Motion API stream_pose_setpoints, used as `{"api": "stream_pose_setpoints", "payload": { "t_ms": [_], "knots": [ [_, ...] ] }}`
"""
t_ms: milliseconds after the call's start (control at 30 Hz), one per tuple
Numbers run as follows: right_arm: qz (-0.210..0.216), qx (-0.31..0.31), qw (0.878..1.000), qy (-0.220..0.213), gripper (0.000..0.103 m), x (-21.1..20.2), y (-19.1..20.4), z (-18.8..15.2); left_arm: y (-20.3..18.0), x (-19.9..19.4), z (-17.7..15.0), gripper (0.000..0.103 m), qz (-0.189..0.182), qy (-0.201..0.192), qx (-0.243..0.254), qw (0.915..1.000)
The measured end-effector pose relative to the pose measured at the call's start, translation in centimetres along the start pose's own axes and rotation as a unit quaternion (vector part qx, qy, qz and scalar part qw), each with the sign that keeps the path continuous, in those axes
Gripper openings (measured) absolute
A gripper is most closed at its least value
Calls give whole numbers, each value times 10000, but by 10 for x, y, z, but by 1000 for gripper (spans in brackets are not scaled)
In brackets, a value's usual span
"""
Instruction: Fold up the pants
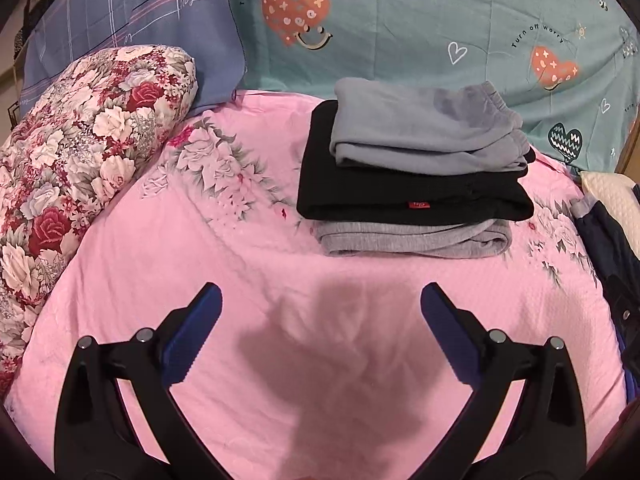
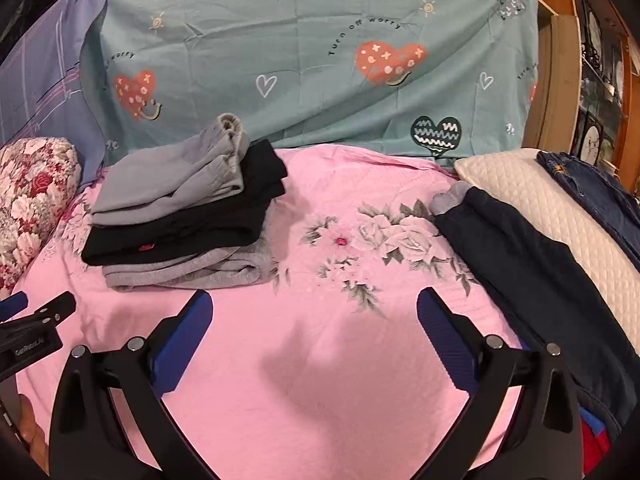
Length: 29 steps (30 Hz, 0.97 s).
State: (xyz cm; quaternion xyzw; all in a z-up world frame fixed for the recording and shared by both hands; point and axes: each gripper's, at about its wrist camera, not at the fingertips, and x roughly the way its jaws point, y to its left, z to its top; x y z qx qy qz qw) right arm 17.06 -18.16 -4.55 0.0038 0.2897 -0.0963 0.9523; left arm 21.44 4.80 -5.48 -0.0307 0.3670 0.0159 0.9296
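A stack of three folded pants lies on the pink floral bedsheet point(image 1: 224, 248): light blue-grey pants point(image 1: 420, 128) on top, black pants point(image 1: 400, 188) in the middle, grey pants point(image 1: 412, 238) at the bottom. The stack also shows in the right wrist view point(image 2: 176, 216). Dark navy pants point(image 2: 532, 276) lie unfolded along the bed's right side, partly over a cream quilted pillow point(image 2: 532, 196). My left gripper point(image 1: 320, 300) is open and empty above the sheet, in front of the stack. My right gripper point(image 2: 314, 304) is open and empty, between the stack and the navy pants.
A red floral bolster point(image 1: 72, 152) lies at the left. A teal heart-print cloth point(image 1: 420, 28) and a blue plaid pillow point(image 1: 132, 20) stand at the back. Blue jeans point(image 2: 592, 192) rest on the cream pillow. A wooden cabinet point(image 2: 560, 80) is at the far right.
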Motion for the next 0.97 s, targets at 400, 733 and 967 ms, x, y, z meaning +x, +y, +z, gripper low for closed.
{"api": "stream_pose_setpoints", "payload": {
  "t_ms": [400,733,967],
  "knots": [
    [115,-135,9996,229,102,8,11,-6,4,-2,-2,101,31,-23,-91,10000],
    [149,-130,9994,277,102,8,12,-7,3,-1,-2,101,35,-3,-51,10000],
    [185,-108,9993,304,102,8,12,-8,5,0,-3,101,51,24,-120,9999]
  ]
}}
